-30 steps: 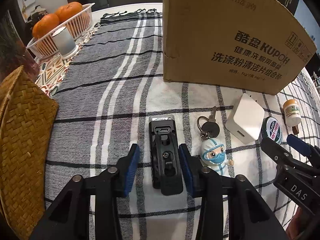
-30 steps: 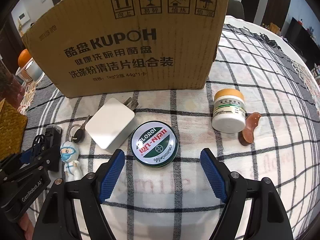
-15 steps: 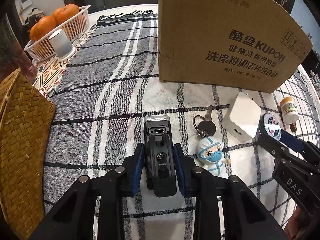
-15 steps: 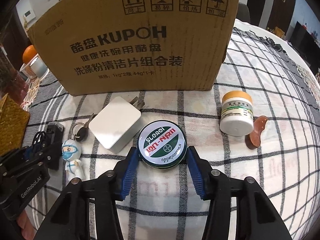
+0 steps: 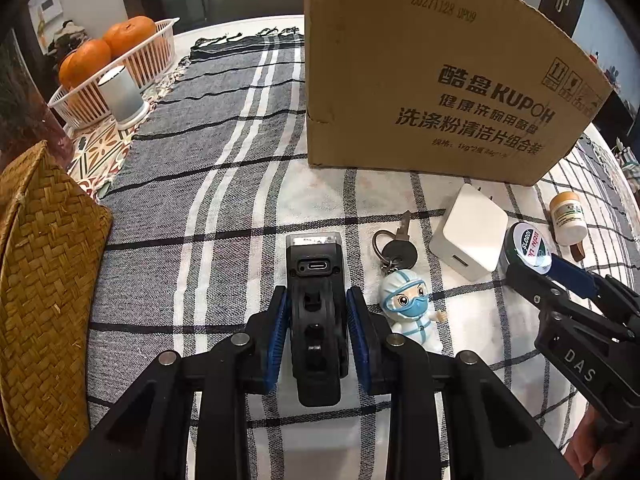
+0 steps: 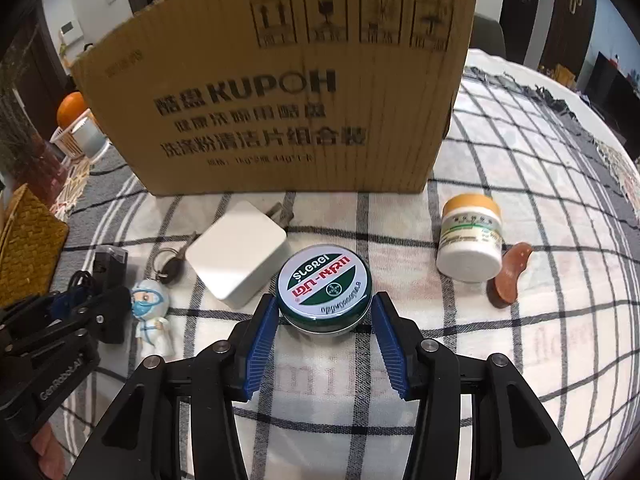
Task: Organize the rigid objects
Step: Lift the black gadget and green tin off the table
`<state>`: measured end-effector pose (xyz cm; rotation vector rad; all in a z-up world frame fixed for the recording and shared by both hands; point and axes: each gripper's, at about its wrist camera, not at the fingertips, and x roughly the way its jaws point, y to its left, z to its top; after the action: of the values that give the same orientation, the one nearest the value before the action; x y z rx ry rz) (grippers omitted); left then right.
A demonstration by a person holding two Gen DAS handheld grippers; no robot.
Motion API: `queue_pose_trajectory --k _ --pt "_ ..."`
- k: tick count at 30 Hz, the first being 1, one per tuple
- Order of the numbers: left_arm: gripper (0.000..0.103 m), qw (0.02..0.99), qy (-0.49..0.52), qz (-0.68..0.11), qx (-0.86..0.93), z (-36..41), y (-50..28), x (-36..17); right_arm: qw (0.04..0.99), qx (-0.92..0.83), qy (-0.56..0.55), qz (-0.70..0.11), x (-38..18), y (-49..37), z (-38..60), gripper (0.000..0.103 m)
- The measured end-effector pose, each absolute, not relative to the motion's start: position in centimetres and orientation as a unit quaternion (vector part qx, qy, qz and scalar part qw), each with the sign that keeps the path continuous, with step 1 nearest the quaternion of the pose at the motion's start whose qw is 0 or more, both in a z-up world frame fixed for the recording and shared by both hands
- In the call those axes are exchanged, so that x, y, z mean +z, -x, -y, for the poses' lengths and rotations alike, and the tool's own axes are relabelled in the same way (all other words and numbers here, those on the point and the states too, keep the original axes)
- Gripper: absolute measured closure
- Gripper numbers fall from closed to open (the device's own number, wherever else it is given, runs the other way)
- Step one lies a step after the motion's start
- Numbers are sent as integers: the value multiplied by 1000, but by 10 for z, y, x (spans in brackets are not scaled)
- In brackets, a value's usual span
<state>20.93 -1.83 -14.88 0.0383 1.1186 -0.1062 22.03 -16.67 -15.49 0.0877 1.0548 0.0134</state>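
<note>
A black device with a USB-C port (image 5: pixel 316 264) lies on the checked cloth, and my left gripper (image 5: pixel 316 300) is shut on it, the blue pads pressing its sides. In the right wrist view a round green tin with a white label (image 6: pixel 324 280) sits between the blue pads of my right gripper (image 6: pixel 325 312), which is shut on its rim. The left wrist view shows that same tin (image 5: pixel 526 240) at the right gripper's tips. Between the two lie a white charger (image 6: pixel 236 252), a key on a ring (image 5: pixel 394 246) and a small masked figurine (image 5: pixel 408 308).
A large cardboard box (image 6: pixel 280 100) stands just behind the objects. To the tin's right are a small white jar with an orange lid (image 6: pixel 470 236) and a brown piece (image 6: pixel 510 276). On the left are a woven basket (image 5: pixel 44 272), a white basket of oranges (image 5: pixel 120 64) and a white cup (image 5: pixel 122 94).
Both grippers have closed. The left one went from flanking the black device to gripping it; the right one narrowed from wide open onto the green tin.
</note>
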Motion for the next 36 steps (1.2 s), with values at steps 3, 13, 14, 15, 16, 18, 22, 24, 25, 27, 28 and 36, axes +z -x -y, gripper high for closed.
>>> queue_pose_trajectory --k 3,13,14,15,16,18,22,24,25,27,28,36 --pt "74 845 -18 -532 -50 17 -211 -151 858 10 -47 -511 -159 -223 168 53" --pt "74 842 -9 -538 -46 10 -218 -157 859 9 -35 -510 -163 -234 166 49" --pt "74 842 -9 -538 -45 10 -219 -157 860 10 -33 -510 -163 -236 165 48" --pt "74 842 -9 -538 -45 9 -220 -157 860 11 -30 -509 -163 -237 164 48" --pt "74 842 -9 -538 -44 9 -220 -157 861 10 -28 -508 -164 -239 165 48" --pt "74 842 -10 -537 -44 9 -220 -157 863 10 -26 -505 -163 -241 166 49" --pt "74 844 -12 -535 -46 10 -219 -156 865 11 -33 -500 -163 -240 168 50" --pt "74 845 -12 -532 -47 13 -215 -153 867 12 -36 -497 -162 -238 169 50" --pt "74 846 -11 -531 -48 13 -214 -151 868 13 -36 -494 -160 -235 169 50" --pt "74 849 -11 -527 -49 14 -211 -147 871 14 -36 -489 -156 -230 168 50" --pt "74 851 -12 -523 -50 14 -209 -144 873 14 -36 -486 -153 -228 168 50" --pt "74 868 -8 -492 -65 17 -197 -113 889 17 -49 -454 -122 -212 171 50"
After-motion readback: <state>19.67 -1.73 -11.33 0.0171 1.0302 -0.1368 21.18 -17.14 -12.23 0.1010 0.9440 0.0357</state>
